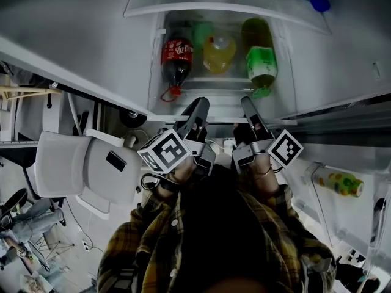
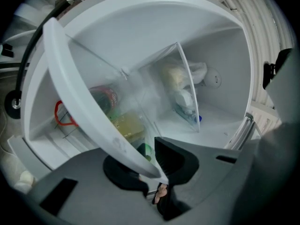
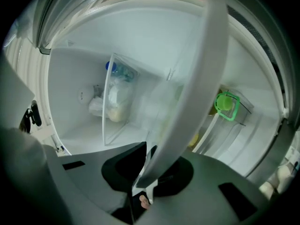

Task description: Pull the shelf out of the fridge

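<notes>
Left tool (image 2: pixel 152 170) and right tool (image 3: pixel 150 168) each pinch the white front rim of the shelf (image 2: pixel 79 97), at the mouth of the open fridge (image 1: pixel 73 35). Beyond the rim lie a cola bottle (image 1: pixel 176 57) with its red label unreadable, a yellow bottle (image 1: pixel 219 54) and a green bottle (image 1: pixel 261 63).

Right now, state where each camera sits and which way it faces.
Head view: on the person's head, facing steeply down into the open white fridge; yellow checked sleeves, left gripper and right gripper show.
Left gripper view: on the left gripper, looking along its jaws, shut on the white-rimmed clear glass shelf.
Right gripper view: on the right gripper, jaws likewise shut on that rim.
Shared: all see the shelf.
</notes>
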Action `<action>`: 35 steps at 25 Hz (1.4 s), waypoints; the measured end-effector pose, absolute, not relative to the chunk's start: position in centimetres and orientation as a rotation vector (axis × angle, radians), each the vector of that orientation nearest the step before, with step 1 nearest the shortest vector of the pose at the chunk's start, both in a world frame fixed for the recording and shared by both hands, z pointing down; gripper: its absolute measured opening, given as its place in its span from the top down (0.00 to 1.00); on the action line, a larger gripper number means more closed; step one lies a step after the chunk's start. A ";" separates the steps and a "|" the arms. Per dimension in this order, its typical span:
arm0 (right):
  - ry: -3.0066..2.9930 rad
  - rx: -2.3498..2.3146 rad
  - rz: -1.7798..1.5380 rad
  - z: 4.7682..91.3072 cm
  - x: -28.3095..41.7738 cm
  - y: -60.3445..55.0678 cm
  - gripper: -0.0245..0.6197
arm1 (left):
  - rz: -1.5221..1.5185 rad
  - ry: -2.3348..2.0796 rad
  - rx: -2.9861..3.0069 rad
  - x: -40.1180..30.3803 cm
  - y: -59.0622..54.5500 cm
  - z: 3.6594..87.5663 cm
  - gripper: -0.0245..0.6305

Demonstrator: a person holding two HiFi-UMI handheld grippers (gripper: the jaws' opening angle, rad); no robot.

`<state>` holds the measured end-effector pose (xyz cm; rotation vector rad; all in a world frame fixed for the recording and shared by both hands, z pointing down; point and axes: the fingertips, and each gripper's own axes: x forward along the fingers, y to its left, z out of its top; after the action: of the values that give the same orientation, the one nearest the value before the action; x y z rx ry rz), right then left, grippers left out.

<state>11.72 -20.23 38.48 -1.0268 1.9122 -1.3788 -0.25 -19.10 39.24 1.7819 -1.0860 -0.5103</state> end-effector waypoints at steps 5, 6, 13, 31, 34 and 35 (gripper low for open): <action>1.917 -1.028 -1.374 38.4 11.8 -19.4 0.88 | -0.520 -1.069 1.783 -0.1 -18.3 39.0 0.86; 1.920 -1.028 -1.372 38.4 11.8 -19.3 0.88 | -0.521 -1.069 1.784 -0.1 -18.2 39.0 0.85; 1.925 -1.032 -1.367 38.4 11.9 -18.2 0.88 | -0.519 -1.066 1.785 0.0 -17.0 39.0 0.86; 1.931 -1.030 -1.371 38.4 12.1 -17.5 0.88 | -0.526 -1.072 1.786 0.1 -16.2 39.1 0.86; 1.929 -1.026 -1.373 38.4 12.1 -17.5 0.88 | -0.525 -1.073 1.785 0.2 -16.1 39.1 0.86; 1.931 -1.026 -1.372 38.4 12.1 -17.4 0.88 | -0.527 -1.073 1.784 0.1 -16.1 39.1 0.86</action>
<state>12.10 -17.45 38.41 -1.0256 1.9312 -1.3724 0.13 -16.12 39.06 1.7841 -1.0733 -0.5269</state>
